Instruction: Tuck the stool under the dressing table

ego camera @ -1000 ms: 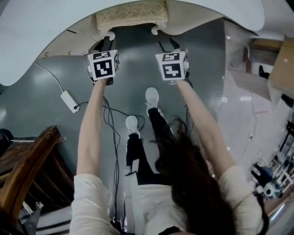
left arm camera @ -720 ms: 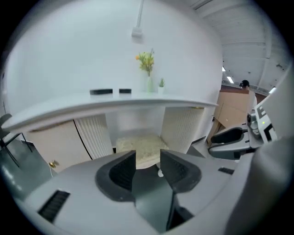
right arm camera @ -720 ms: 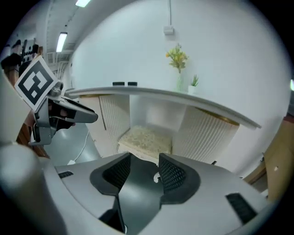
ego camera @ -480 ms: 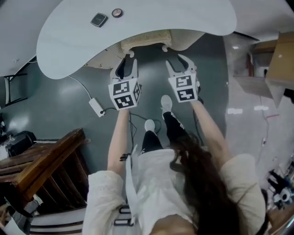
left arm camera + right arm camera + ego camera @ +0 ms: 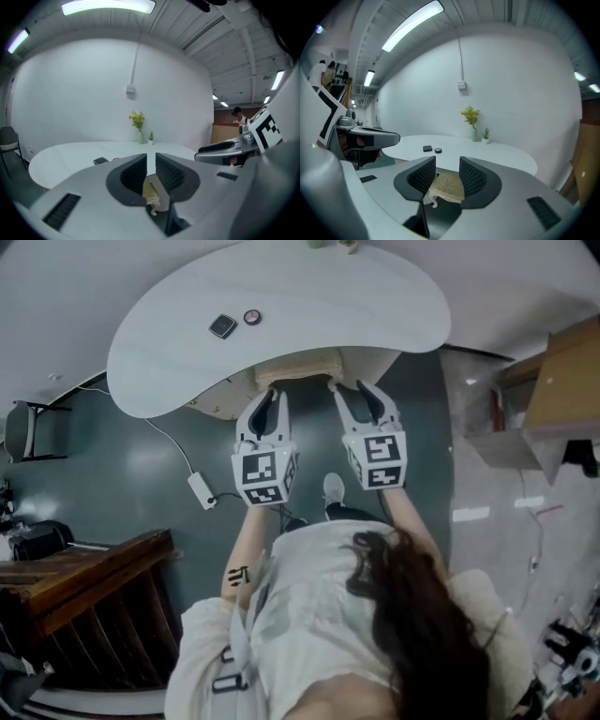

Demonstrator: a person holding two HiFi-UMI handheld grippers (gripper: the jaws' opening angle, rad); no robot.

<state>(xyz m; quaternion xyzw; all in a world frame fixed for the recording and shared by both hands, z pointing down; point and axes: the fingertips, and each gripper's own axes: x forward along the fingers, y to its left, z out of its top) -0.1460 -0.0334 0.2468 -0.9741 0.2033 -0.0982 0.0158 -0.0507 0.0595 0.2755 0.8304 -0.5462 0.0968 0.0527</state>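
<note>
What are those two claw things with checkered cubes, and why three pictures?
Those are two grey grippers, claws a person holds: the left gripper and the right gripper. One picture comes from a camera on the person's head, looking down; the others from cameras riding on each claw. Ahead stands a curved white dressing table with a beige cushioned stool peeking from under it. On top are a small dark square thing, a small round thing, a vase of yellow flowers and a tiny green plant. Both claws' jaws have just been closing, but nothing is between them.

Both arms outstretched, the empty left tongs (image 5: 268, 395) and right tongs (image 5: 361, 393) have just been closing, jaws narrowly apart.
</note>
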